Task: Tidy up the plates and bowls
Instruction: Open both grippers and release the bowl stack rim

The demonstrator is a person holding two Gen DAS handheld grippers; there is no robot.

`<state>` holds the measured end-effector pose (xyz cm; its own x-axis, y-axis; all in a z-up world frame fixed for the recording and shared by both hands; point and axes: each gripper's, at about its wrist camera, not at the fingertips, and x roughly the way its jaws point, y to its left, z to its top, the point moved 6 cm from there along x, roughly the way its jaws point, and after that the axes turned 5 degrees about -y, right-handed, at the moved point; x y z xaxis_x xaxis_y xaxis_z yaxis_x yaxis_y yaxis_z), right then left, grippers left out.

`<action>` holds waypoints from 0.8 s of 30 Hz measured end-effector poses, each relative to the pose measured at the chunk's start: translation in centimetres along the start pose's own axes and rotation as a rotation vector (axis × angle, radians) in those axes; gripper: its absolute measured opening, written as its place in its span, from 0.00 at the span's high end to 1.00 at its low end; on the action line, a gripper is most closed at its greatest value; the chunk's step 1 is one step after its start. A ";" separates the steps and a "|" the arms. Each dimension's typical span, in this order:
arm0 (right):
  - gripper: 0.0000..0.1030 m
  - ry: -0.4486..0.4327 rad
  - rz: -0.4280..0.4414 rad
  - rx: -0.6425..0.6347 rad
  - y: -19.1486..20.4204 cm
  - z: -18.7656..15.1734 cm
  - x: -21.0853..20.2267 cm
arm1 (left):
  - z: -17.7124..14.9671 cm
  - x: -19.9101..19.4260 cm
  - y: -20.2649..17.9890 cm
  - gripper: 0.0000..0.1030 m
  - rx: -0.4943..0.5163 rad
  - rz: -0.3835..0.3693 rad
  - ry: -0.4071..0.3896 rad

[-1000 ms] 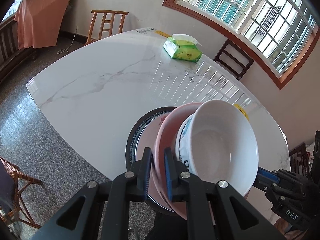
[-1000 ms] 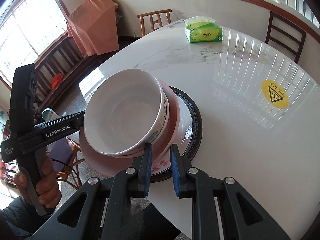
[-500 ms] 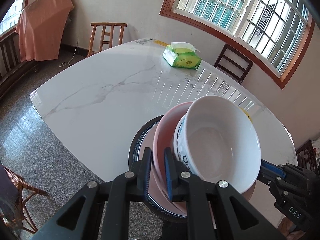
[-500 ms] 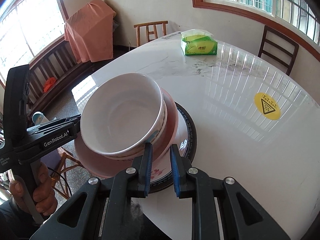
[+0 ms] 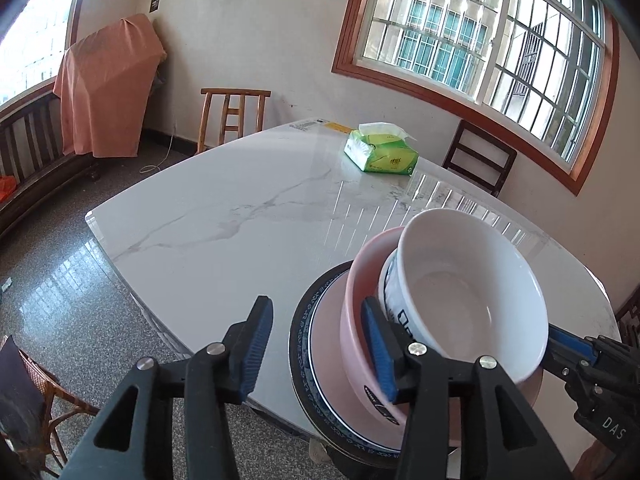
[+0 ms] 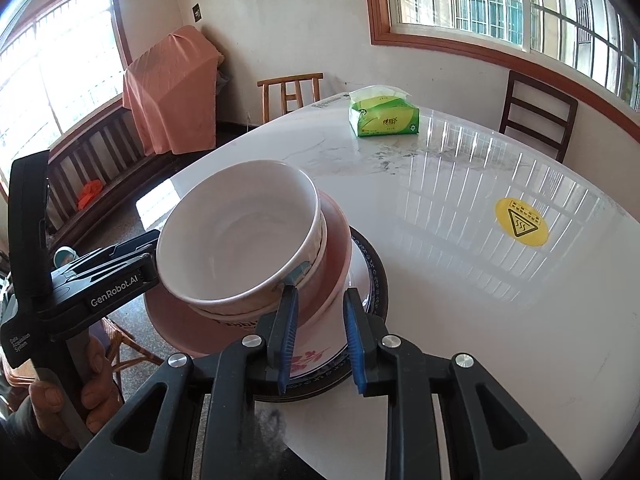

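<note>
A stack stands at the near edge of the white marble table [image 5: 240,216]: a dark-rimmed plate [image 5: 300,344] at the bottom, a pink dish [image 5: 356,292] on it, and a white bowl [image 5: 472,300] on top. The stack also shows in the right wrist view, with the white bowl [image 6: 240,236] above the pink dish [image 6: 340,240] and the dark-rimmed plate [image 6: 376,276]. My left gripper [image 5: 316,344] is open, its jaws wide apart at the stack's left side. My right gripper [image 6: 320,336] is open, its jaws apart over the plate's near rim.
A green tissue pack [image 5: 380,156] lies at the table's far side. A yellow warning sticker [image 6: 522,222] is on the table to the right. Wooden chairs [image 5: 232,116] stand around the table. A bench and an orange-covered object [image 5: 108,88] stand by the left wall.
Both grippers have opened and let go of the stack's rim. Both cameras have pulled back and tilted up a little.
</note>
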<state>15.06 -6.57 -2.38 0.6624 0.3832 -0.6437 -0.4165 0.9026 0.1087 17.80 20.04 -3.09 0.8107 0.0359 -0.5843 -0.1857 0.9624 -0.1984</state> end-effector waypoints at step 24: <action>0.41 -0.072 -0.056 0.050 -0.6 -0.6 0.1 | -0.2 -0.4 0.8 0.45 0.020 0.066 -0.114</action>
<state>14.99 -7.21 -3.00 0.7277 0.3431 -0.5939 -0.3472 0.9310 0.1125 17.21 20.71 -3.10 0.8554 0.1284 -0.5018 -0.2303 0.9620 -0.1464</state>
